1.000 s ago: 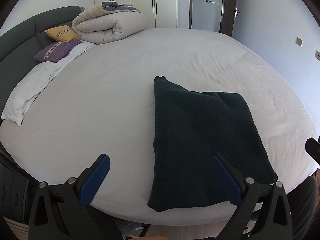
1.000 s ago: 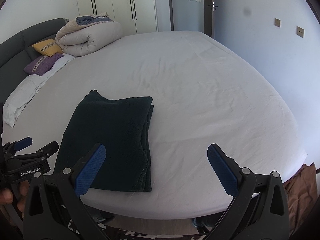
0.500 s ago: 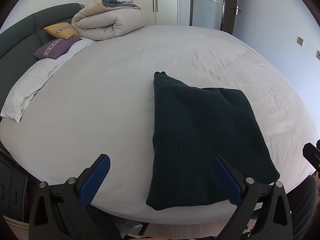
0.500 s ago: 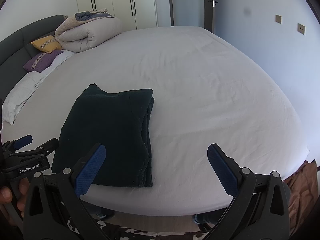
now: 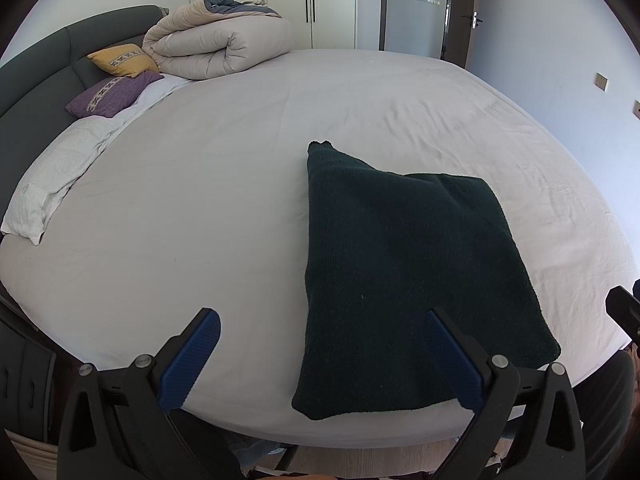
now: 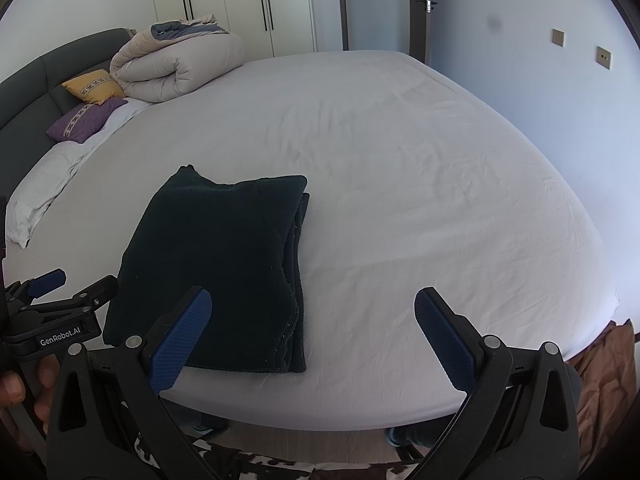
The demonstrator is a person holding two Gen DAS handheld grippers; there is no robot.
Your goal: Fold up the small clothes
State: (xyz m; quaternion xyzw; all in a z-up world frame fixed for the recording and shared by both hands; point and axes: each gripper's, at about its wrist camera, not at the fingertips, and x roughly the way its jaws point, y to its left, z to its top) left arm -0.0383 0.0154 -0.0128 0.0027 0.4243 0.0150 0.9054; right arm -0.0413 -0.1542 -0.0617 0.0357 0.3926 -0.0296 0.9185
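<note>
Lying flat near the front edge of the bed [image 5: 224, 152] is the dark green folded garment [image 5: 404, 280], squared into a tidy rectangle, with one small corner poking up at its far left end. In the right wrist view the stacked layers are seen along the garment's right side, edges lined up one on another.

Both grippers are held just off the near edge of the mattress, and nothing is touched by either. The left gripper [image 5: 320, 354] is seen with its jaws spread wide and empty: the left blue pad [image 5: 188, 364] is framed over bare sheet, the right pad over the near part of the garment. The right gripper [image 6: 310, 338] is likewise held released, jaws wide apart with nothing between them; its left pad [image 6: 178, 342] is framed over the garment's near right corner, its right pad over plain white sheet.

From the right wrist view, the left gripper is picked out at the far left, and fingers [image 6: 14, 390] of the person's hand are glimpsed wrapped round its handle.

Far back on the left, a rolled beige duvet [image 5: 216, 46] is piled against the dark headboard [image 5: 36, 76], with a yellow cushion [image 5: 122, 60] and a purple cushion [image 5: 114, 94] set beside it and a white pillow [image 5: 52, 180] nearer.
</note>
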